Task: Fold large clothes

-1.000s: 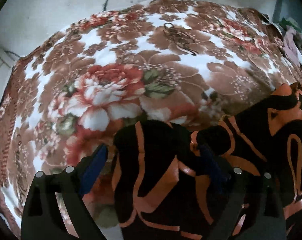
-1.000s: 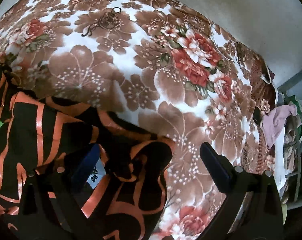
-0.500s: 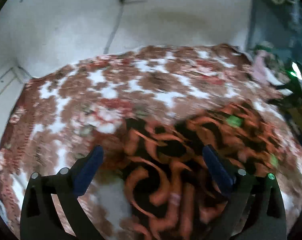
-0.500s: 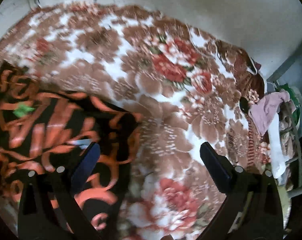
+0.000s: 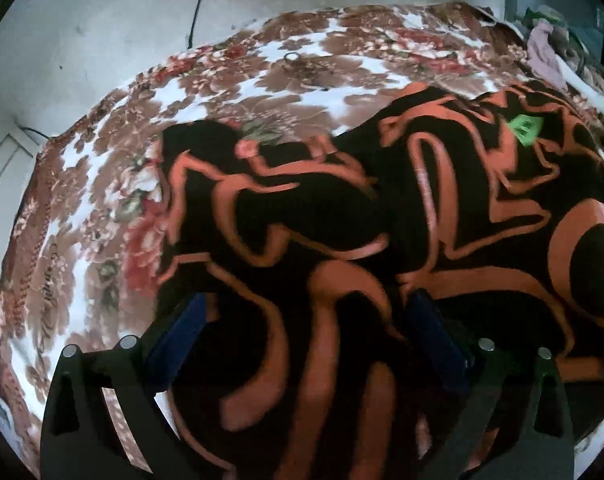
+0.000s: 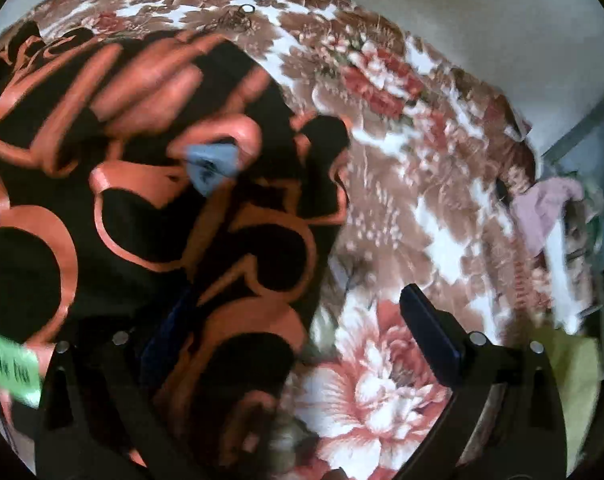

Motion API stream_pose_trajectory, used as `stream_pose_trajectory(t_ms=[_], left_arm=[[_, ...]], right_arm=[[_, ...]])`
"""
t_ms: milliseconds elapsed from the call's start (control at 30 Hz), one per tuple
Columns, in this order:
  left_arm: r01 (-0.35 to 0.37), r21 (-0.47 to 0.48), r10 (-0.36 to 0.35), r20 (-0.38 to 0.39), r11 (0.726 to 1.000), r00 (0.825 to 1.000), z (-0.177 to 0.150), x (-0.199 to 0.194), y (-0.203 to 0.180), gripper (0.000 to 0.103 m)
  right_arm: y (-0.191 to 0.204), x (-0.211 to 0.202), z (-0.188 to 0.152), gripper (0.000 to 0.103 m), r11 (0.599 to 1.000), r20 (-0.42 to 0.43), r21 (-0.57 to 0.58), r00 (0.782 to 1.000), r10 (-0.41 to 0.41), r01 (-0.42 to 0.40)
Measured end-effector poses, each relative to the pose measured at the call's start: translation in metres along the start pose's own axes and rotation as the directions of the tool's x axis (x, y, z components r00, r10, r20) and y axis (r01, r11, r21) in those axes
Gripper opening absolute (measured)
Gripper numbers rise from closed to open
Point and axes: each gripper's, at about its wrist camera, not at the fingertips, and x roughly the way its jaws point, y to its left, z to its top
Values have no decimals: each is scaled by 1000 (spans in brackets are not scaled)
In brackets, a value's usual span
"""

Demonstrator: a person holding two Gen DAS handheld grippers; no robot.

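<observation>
A large black garment with orange swirls (image 5: pixel 342 240) lies spread on a bed with a brown and red floral blanket (image 5: pixel 102 184). It carries a green tag (image 5: pixel 524 128). My left gripper (image 5: pixel 302 320) hangs open over the garment's near part, nothing between its blue pads. In the right wrist view the same garment (image 6: pixel 142 200) fills the left half, with a pale blue label (image 6: pixel 210 164) and a green tag (image 6: pixel 10 368). My right gripper (image 6: pixel 302 320) is open over the garment's right edge, one finger (image 6: pixel 430 336) above bare blanket (image 6: pixel 422 208).
A white wall (image 5: pixel 102 32) with a dark cable runs behind the bed. A pile of clothes, one pink (image 6: pixel 542 208), sits at the bed's far right side by a grey frame. The same pile shows in the left wrist view (image 5: pixel 546 52).
Both grippers lifted away from the cloth and came back down over it. The garment now lies spread wider and flatter across the blanket than one second ago.
</observation>
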Motion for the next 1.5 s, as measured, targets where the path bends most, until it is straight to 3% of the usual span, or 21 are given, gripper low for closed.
stream_pose_trajectory(t_ms=[167,267,333,467,567,733,867,1000,1100,1300,1500], left_arm=[[-10,-88,10,-4,996,1000,-10,-13,40,99],[-58,-41,59,23,997,998,-16,-41,35,97],[-30,-2,30,66,1000,997,-22,-71,27,97],[30,1,-30,153,1000,988,-25,-111,14,98],[70,20,-72,159,997,985,-24,-111,-10,98],[56,-17,-54,122,998,991,-32,-71,-38,98],[29,-143,-17,82,989,997,-47,-39,-24,99],[-11,-168,25,82,986,996,-54,-41,-22,99],[-39,-207,60,97,978,993,-53,-68,-21,97],[-12,-224,47,155,975,987,-67,-134,-27,98],[-14,-226,55,176,974,983,-83,-158,-34,98]], right_arm=[[-6,-7,-14,98,999,28,-17,999,-32,33],[-6,-26,-13,98,998,42,-11,997,-58,58],[-1,-48,-7,98,995,74,-30,993,-93,95],[20,-102,11,98,1000,216,-23,976,7,-2],[54,-123,25,98,997,271,-34,960,72,-65],[95,-85,30,98,995,218,31,972,84,-93],[89,-33,9,98,982,118,165,990,73,-92],[77,-22,-5,98,958,137,239,983,126,-157],[69,-44,-6,98,948,160,268,978,133,-172],[77,-113,-18,98,943,286,255,948,139,-215],[98,-152,-25,98,956,325,199,935,145,-217]])
